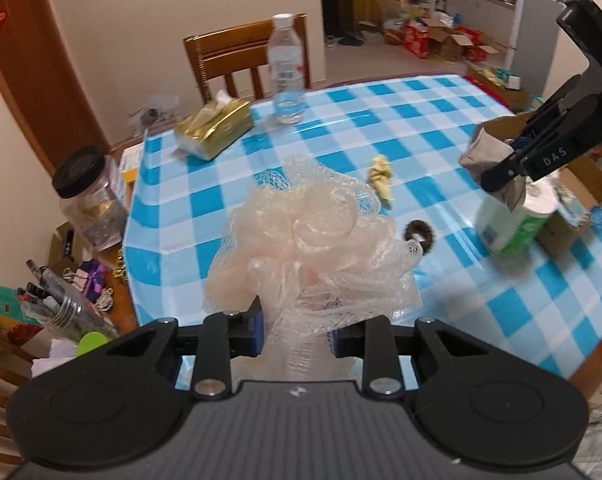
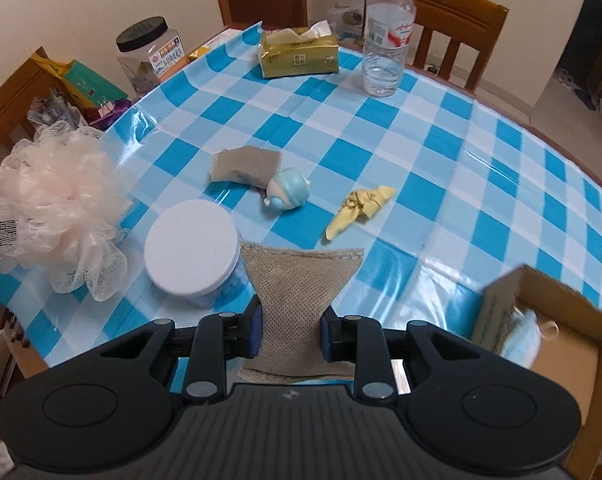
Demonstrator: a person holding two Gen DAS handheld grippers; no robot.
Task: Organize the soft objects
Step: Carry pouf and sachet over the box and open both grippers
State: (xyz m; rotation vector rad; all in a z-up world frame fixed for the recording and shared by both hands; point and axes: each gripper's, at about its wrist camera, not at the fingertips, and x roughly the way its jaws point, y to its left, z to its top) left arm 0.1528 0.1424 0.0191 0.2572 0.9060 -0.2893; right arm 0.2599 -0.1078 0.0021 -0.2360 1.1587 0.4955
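Note:
My left gripper (image 1: 297,334) is shut on a pale pink mesh bath pouf (image 1: 313,248) and holds it above the table; the pouf also shows in the right wrist view (image 2: 57,204). My right gripper (image 2: 291,330) is shut on a grey mesh cloth pouch (image 2: 301,284), also seen in the left wrist view (image 1: 487,152). On the checked cloth lie a second grey pouch (image 2: 245,166), a blue soft toy (image 2: 287,192), a yellow crumpled cloth (image 2: 359,210) and a dark hair tie (image 1: 419,234). A cardboard box (image 2: 561,320) stands at the right and holds a light blue item (image 2: 521,342).
A white-lidded tub (image 2: 193,250) stands near my right gripper. A water bottle (image 2: 385,32), a gold tissue pack (image 2: 299,54) and a black-lidded jar (image 2: 149,54) stand at the far side. Wooden chairs (image 2: 453,20) ring the table. Stationery clutter (image 1: 61,304) lies off the left edge.

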